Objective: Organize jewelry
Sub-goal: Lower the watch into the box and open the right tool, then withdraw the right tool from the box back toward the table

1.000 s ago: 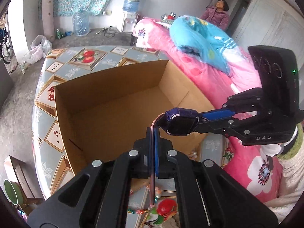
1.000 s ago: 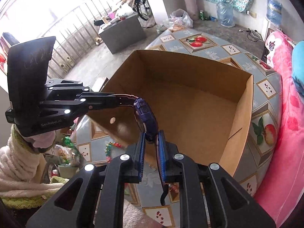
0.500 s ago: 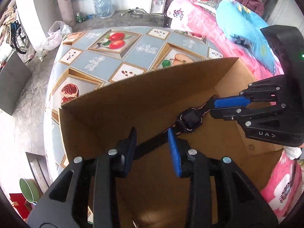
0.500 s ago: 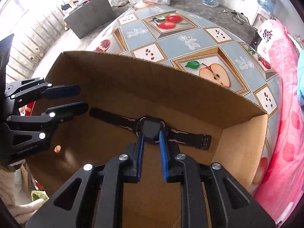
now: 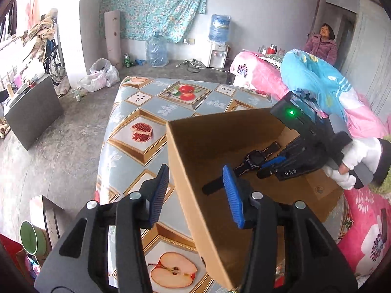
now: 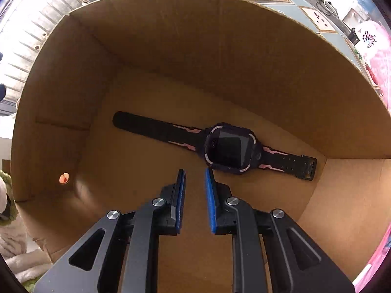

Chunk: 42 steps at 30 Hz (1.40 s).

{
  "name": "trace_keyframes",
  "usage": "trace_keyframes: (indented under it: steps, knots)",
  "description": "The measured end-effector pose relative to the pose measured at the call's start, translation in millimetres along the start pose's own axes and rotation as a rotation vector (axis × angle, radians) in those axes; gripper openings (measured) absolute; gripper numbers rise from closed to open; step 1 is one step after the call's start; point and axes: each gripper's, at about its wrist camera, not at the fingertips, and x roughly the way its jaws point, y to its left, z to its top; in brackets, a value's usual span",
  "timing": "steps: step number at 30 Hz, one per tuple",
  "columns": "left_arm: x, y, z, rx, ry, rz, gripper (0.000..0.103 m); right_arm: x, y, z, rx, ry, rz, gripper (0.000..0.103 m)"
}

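Both grippers hold nothing: the left gripper (image 5: 196, 188) gapes wide astride the brown cardboard box (image 6: 220, 48) wall, the right gripper (image 6: 194, 183) slightly parted just short of one black smartwatch (image 6: 228, 147) lying flat inside.

Box (image 6: 244, 56): plain brown corrugated cardboard, matt, slightly fibrous, raw cut edges. Watch (image 6: 229, 147) ahead of the right hand-held gripper (image 6: 194, 178): black strap looks like matt rubber with pink inlays, screen glossy dark glass or plastic. Both hand-held grippers: matt black plastic bodies, bright metal rivets, blue ribbed rubbery pads (image 5: 233, 195). Desk (image 5: 136, 131) left of the left hand-held gripper (image 5: 195, 188): glossy, smooth printed oilcloth. Bed (image 5: 361, 117): soft cloth.
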Motion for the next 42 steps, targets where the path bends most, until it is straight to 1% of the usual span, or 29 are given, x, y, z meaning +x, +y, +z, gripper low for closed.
trace_keyframes:
  steps: [1, 3, 7, 10, 13, 15, 16, 17, 18, 20, 21, 22, 23, 25, 26, 28, 30, 31, 33, 34, 36, 38, 40, 42]
  knots:
    - [-3, 5, -8, -0.017, 0.0, 0.0, 0.047, 2, -2, 2, 0.011, -0.001, 0.004, 0.017]
    - [-9, 14, -22, -0.047, -0.004, -0.007, 0.048, 4, -4, 6, 0.033, -0.012, 0.008, 0.017]
    - [-20, 24, -46, -0.06, -0.028, 0.025, 0.048, 9, -7, 10, 0.079, -0.025, 0.026, 0.017]
    - [-29, 27, -62, -0.076, -0.041, 0.03, 0.048, 6, -8, 7, 0.101, -0.042, 0.043, 0.017]
    - [-39, 23, -78, -0.069, -0.054, 0.048, 0.049, -9, -6, 0, 0.109, -0.075, 0.043, 0.017]
    - [-48, 18, -90, -0.06, -0.063, 0.059, 0.051, -31, -5, -12, 0.108, -0.131, 0.038, 0.017]
    - [-51, 15, -97, -0.054, -0.064, 0.066, 0.054, -48, -1, -22, 0.099, -0.18, 0.019, 0.017]
    - [-53, 11, -103, -0.046, -0.06, 0.072, 0.055, -63, -7, -31, 0.088, -0.232, 0.006, 0.017]
    - [-54, 7, -111, -0.039, -0.052, 0.074, 0.055, -79, -3, -44, 0.079, -0.288, 0.003, 0.017]
    - [-55, -2, -124, -0.026, -0.026, 0.075, 0.055, -114, 7, -80, 0.075, -0.407, 0.006, 0.023]
    - [-55, -7, -130, -0.017, -0.014, 0.081, 0.055, -129, 12, -101, 0.076, -0.466, 0.011, 0.032]
    - [-55, -12, -137, -0.005, -0.005, 0.09, 0.055, -141, 16, -124, 0.075, -0.518, 0.009, 0.037]
    - [-55, -16, -143, 0.001, -0.001, 0.096, 0.055, -151, 22, -146, 0.076, -0.574, 0.0, 0.039]
    - [-54, -23, -155, 0.002, 0.012, 0.105, 0.055, -163, 33, -187, 0.085, -0.657, -0.011, 0.055]
    - [-54, -26, -161, -0.002, 0.019, 0.105, 0.055, -164, 36, -207, 0.098, -0.695, -0.017, 0.059]
    - [-49, -30, -170, -0.021, 0.039, 0.097, 0.055, -155, 42, -239, 0.147, -0.74, -0.035, 0.072]
    - [-42, -36, -176, -0.025, 0.061, 0.096, 0.055, -131, 49, -263, 0.214, -0.728, -0.048, 0.072]
    - [-39, -39, -178, -0.023, 0.065, 0.1, 0.055, -112, 50, -272, 0.259, -0.716, -0.051, 0.072]
    - [-31, -47, -182, 0.003, 0.07, 0.12, 0.055, -80, 51, -288, 0.34, -0.684, -0.042, 0.072]
    - [-26, -51, -183, 0.018, 0.069, 0.125, 0.055, -65, 54, -296, 0.381, -0.667, -0.051, 0.072]
    - [-18, -57, -184, 0.045, 0.071, 0.143, 0.055, -38, 58, -303, 0.421, -0.651, -0.073, 0.072]
    - [-9, -61, -188, 0.064, 0.088, 0.158, 0.055, -15, 59, -307, 0.466, -0.654, -0.12, 0.072]
    - [-6, -65, -191, 0.079, 0.081, 0.155, 0.056, 0, 65, -308, 0.471, -0.658, -0.142, 0.072]
    - [-3, -68, -193, 0.089, 0.087, 0.16, 0.056, 9, 74, -309, 0.458, -0.68, -0.187, 0.072]
